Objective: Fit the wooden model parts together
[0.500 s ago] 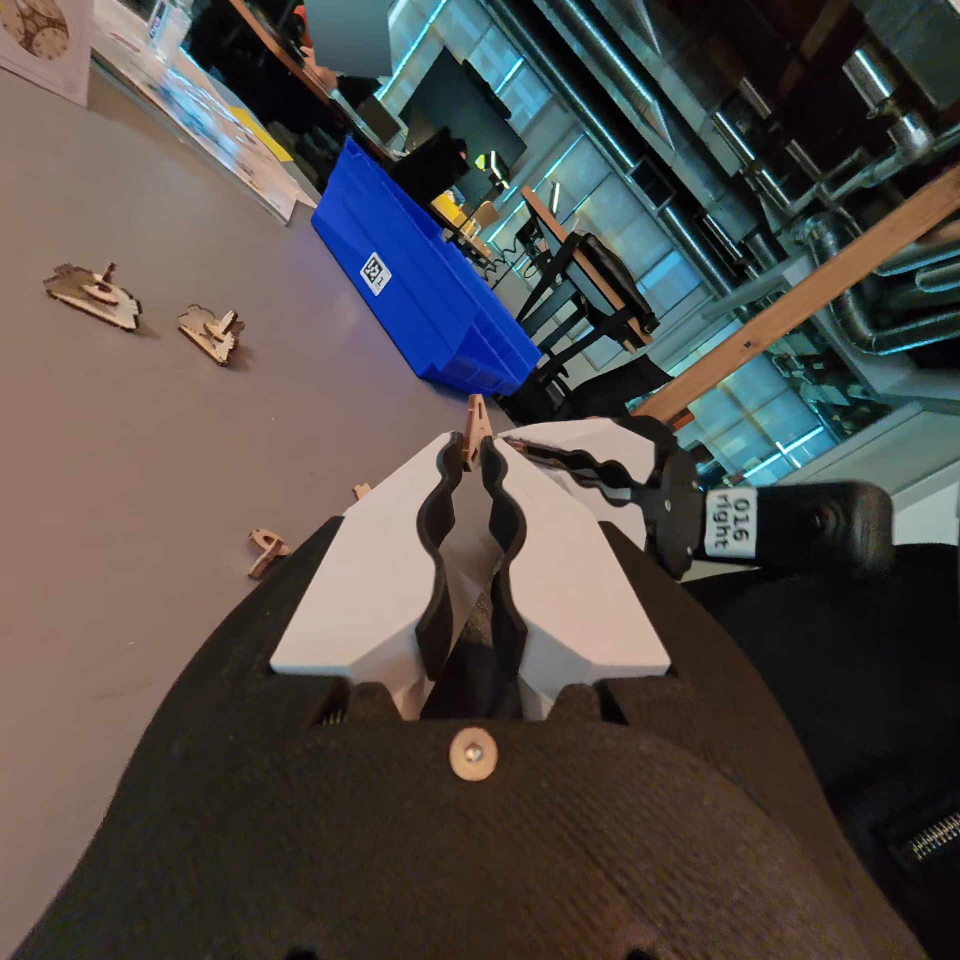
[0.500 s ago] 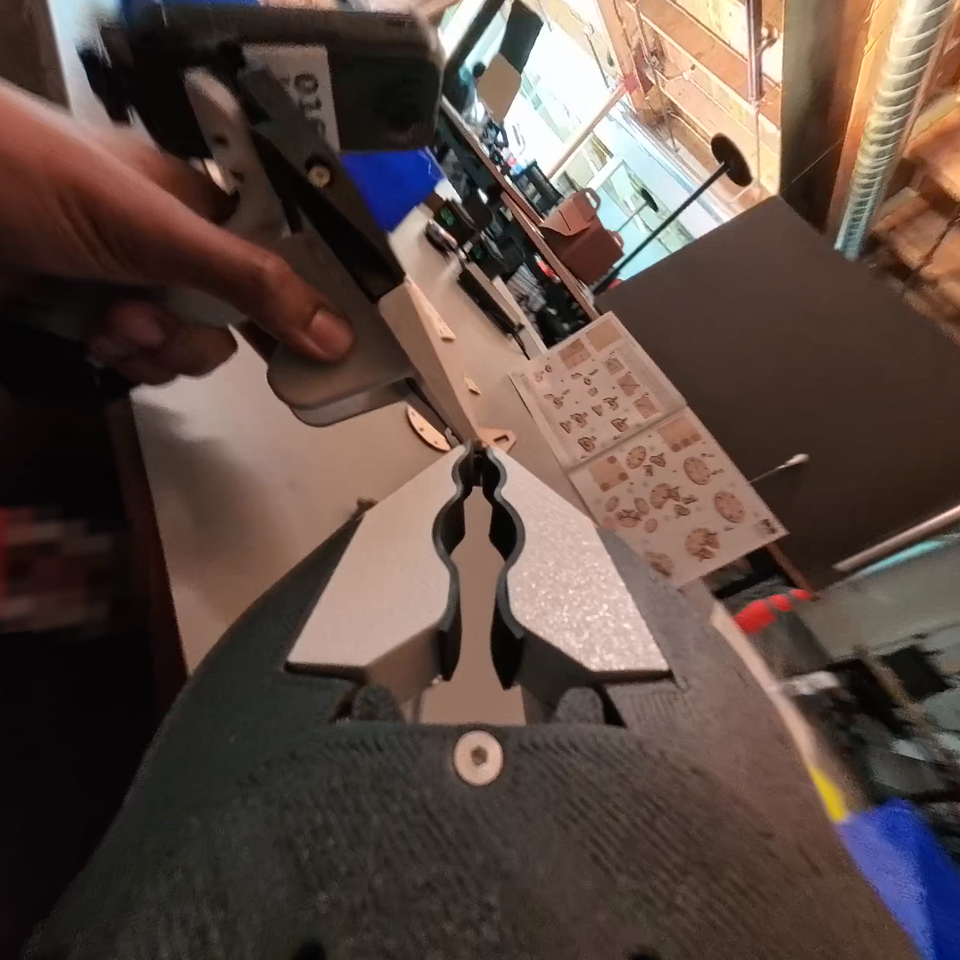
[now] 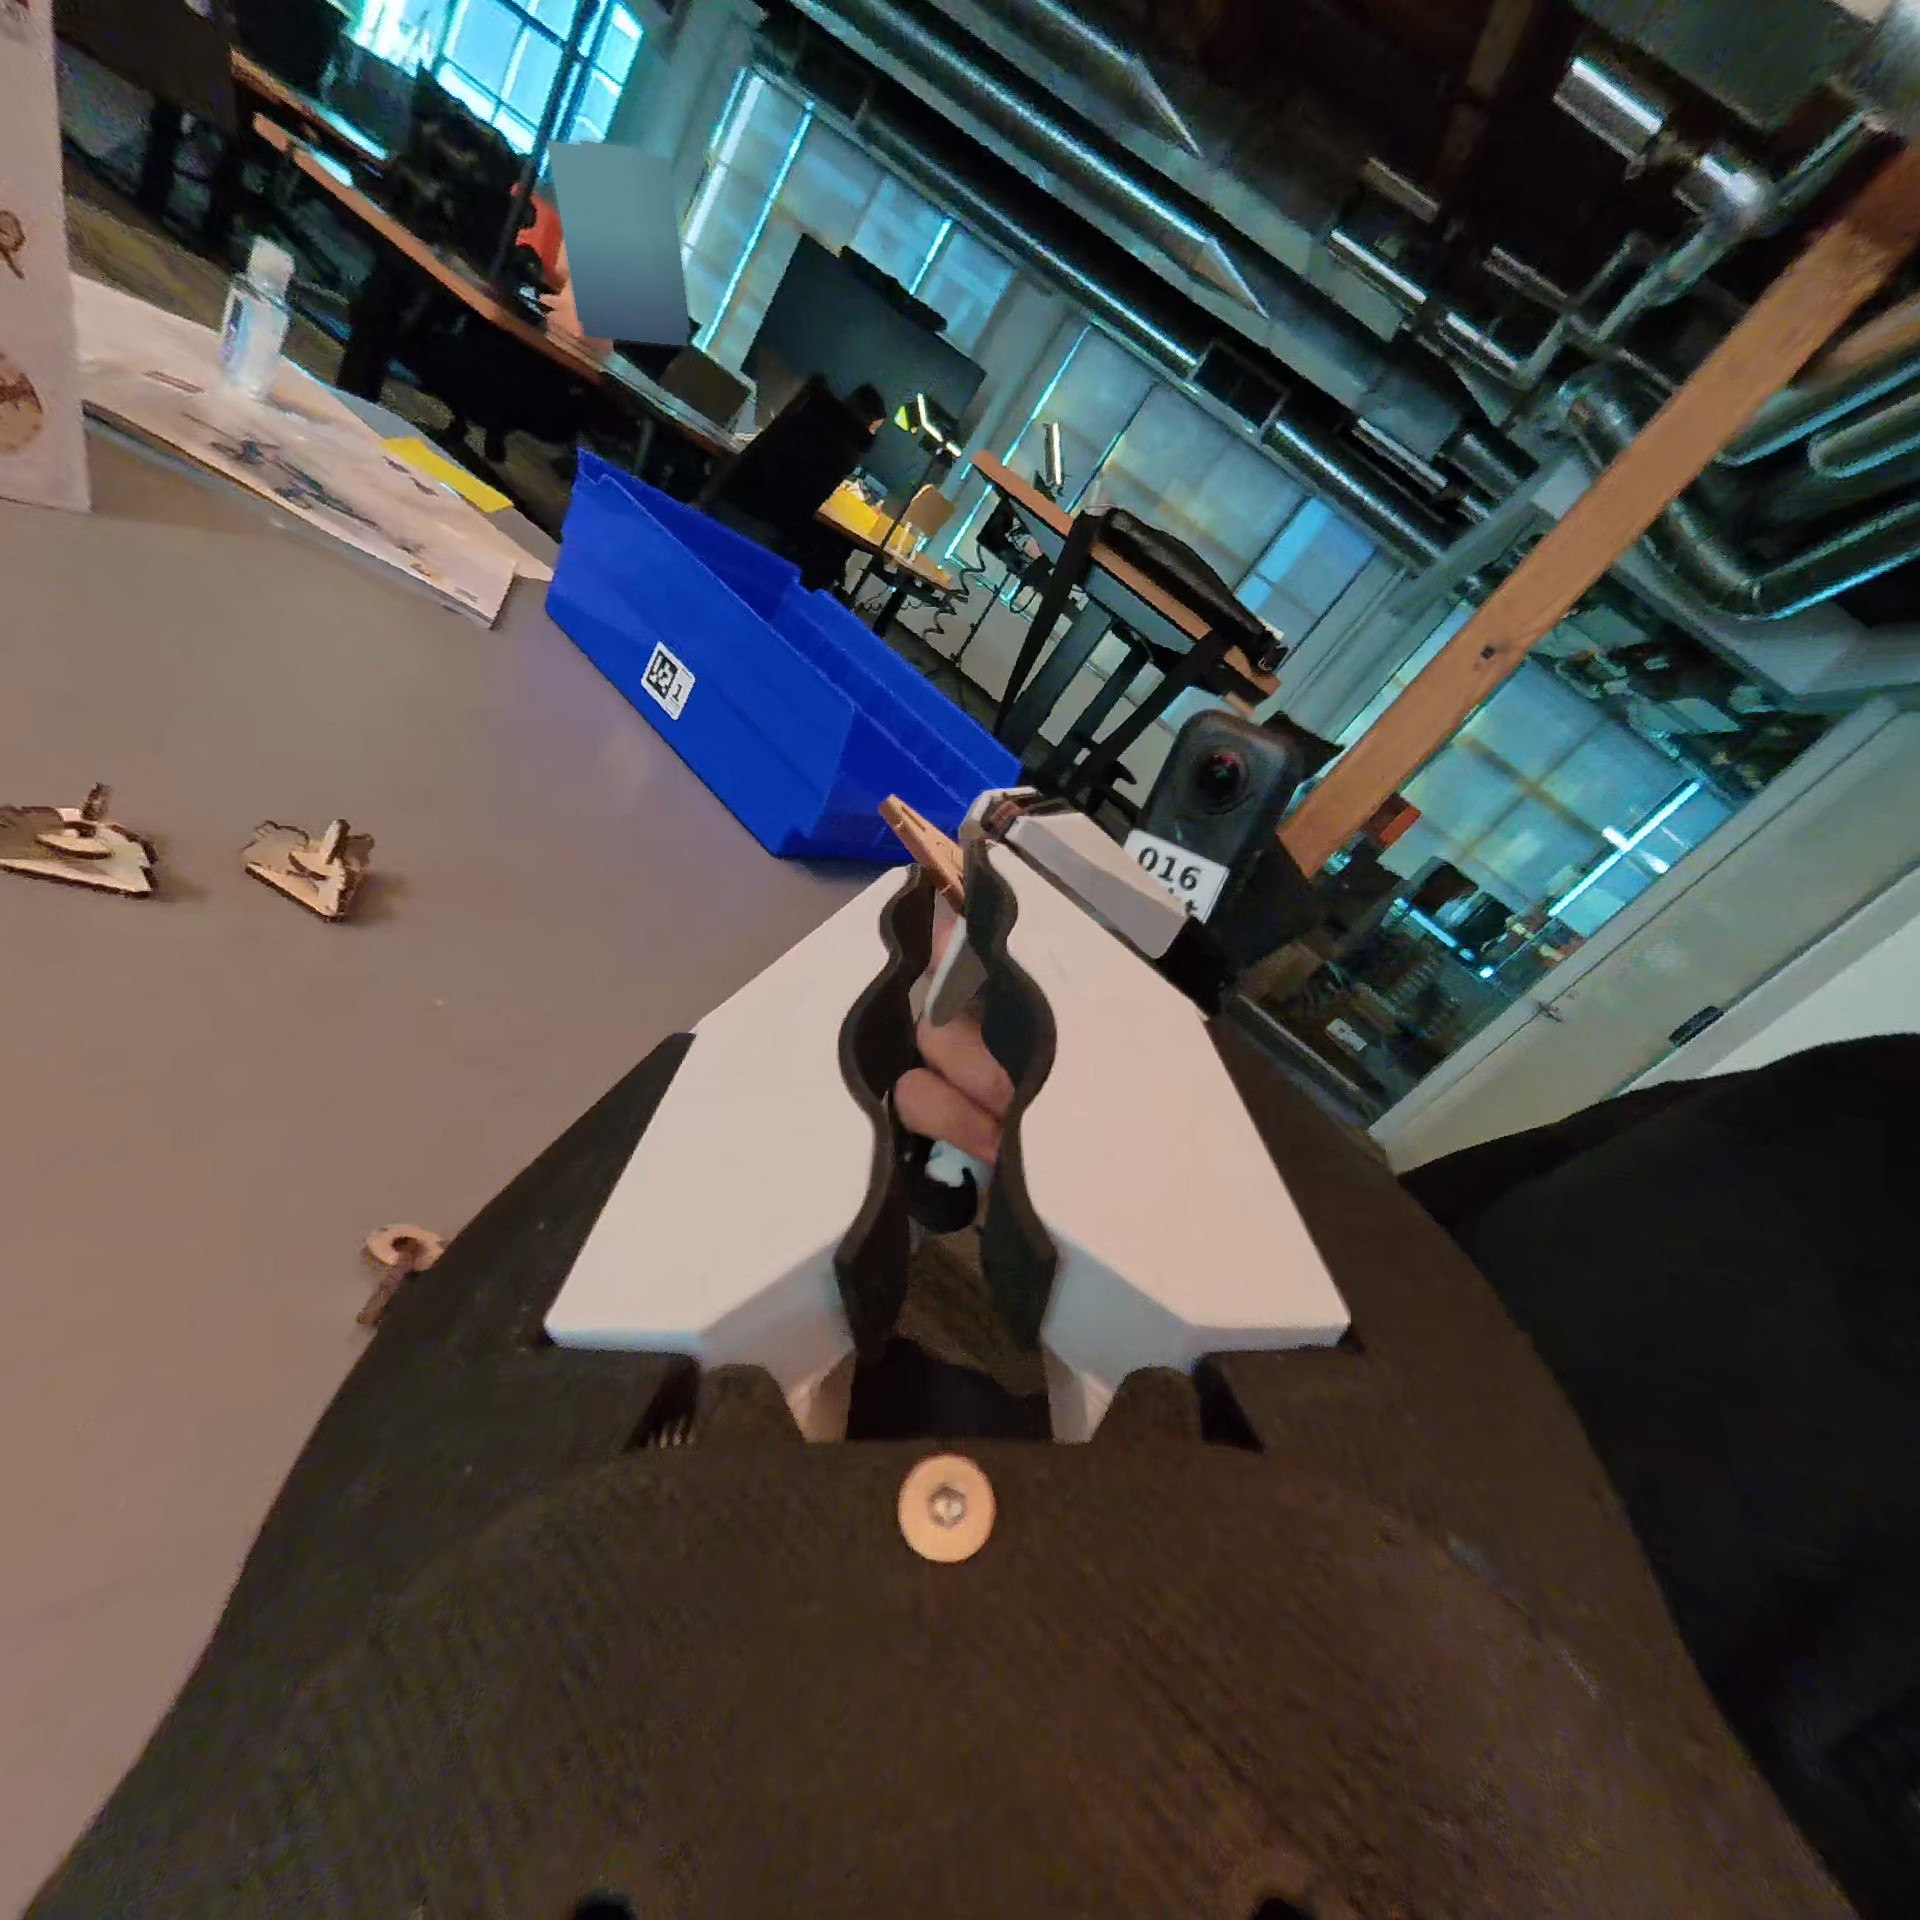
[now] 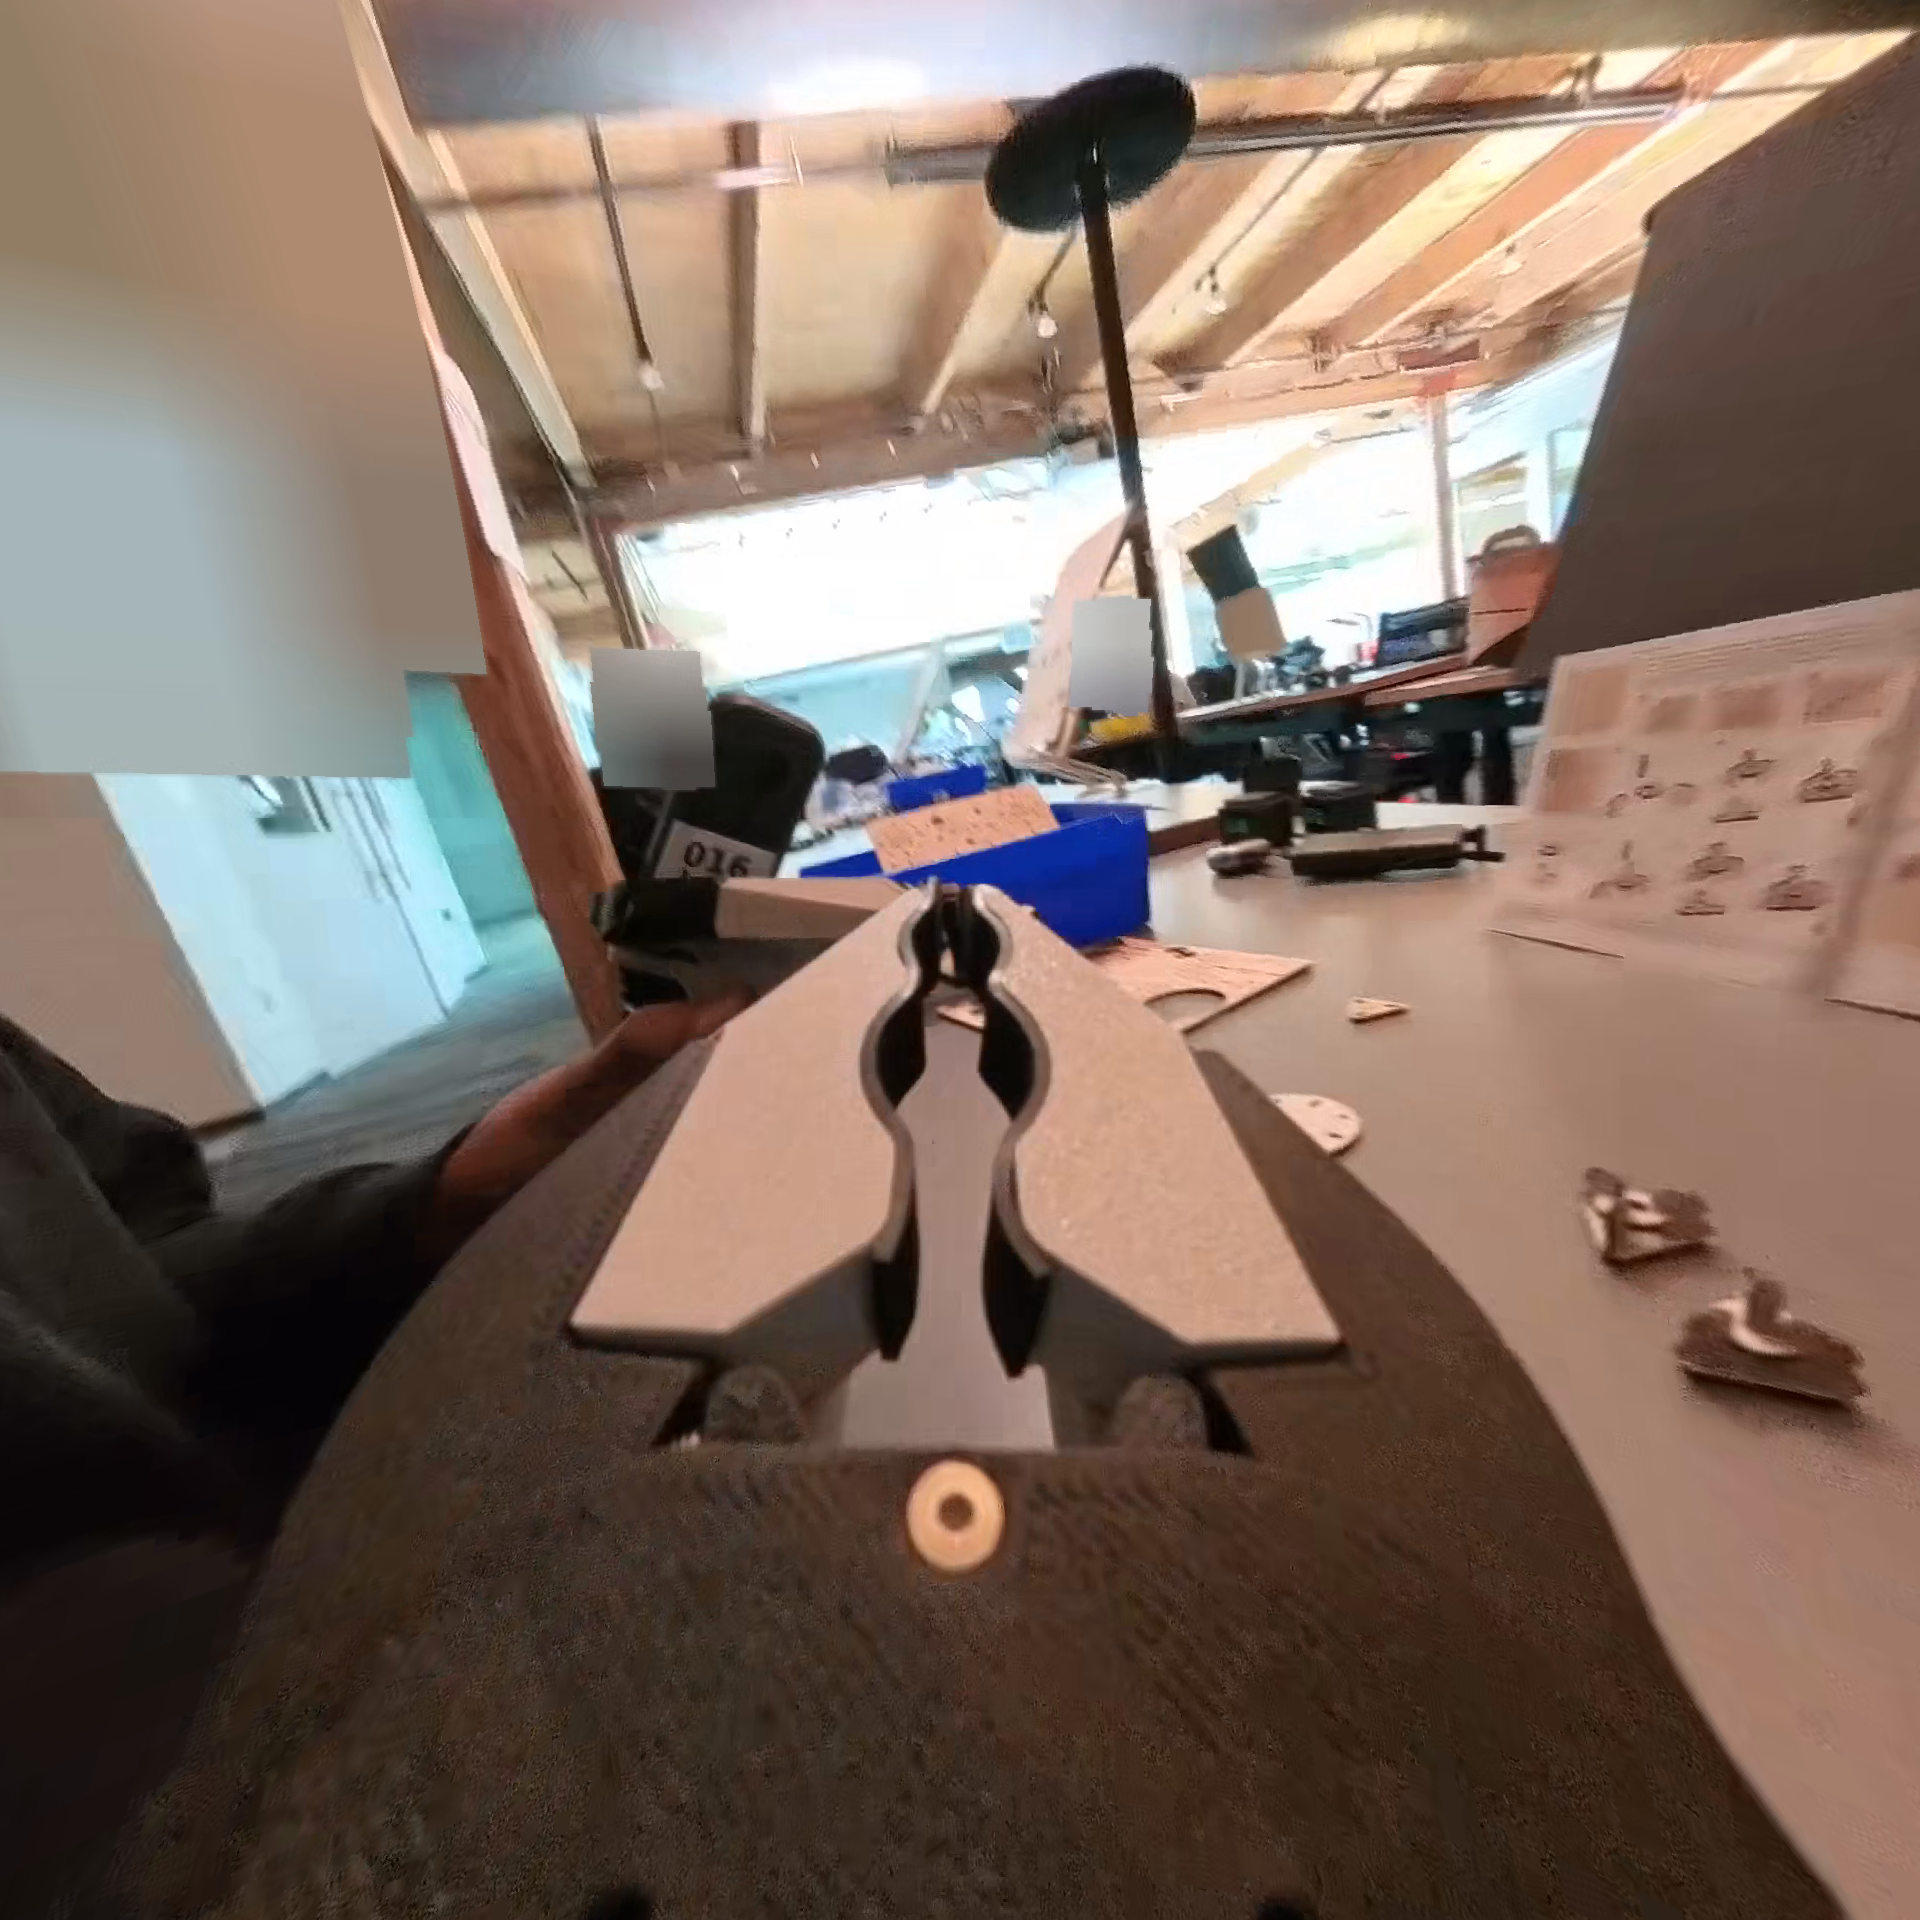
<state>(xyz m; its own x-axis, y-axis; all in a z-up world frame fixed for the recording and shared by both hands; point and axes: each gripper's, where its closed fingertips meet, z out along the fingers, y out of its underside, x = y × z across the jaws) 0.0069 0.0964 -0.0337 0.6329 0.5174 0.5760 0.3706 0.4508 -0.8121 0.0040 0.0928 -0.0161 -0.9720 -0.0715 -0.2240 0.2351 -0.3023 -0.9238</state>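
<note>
My left gripper [image 3: 940, 883] is held above the grey table [image 3: 312, 1039] with its jaws a little apart. A small tan wooden piece [image 3: 920, 836] stands tilted between the tips. It leans on the right pad [image 3: 987, 904], with a gap to the other pad. My right gripper [image 4: 943, 896] is shut. In the left wrist view its tips [image 3: 992, 816] sit right beside the wooden piece. I cannot tell whether it pinches the piece. The left gripper's finger [image 4: 790, 909] shows just left of the right gripper's tips. A hand [image 4: 582, 1081] holds the left gripper.
A blue bin [image 3: 748, 665] stands at the table's far edge and also shows in the right wrist view [image 4: 1060, 873]. Two assembled wooden parts [image 3: 312, 857] [image 3: 73, 847] and a loose piece [image 3: 400, 1252] lie on the table. A cut-out wooden sheet [image 4: 1205, 977] and an instruction sheet [image 4: 1714, 800] are to the right. My two grippers' fingertips are within a few centimetres of each other.
The left jaws have opened a little and the wooden piece has tipped from upright to slanted. Both grippers have turned, and the right gripper now points head-on at the left one.
</note>
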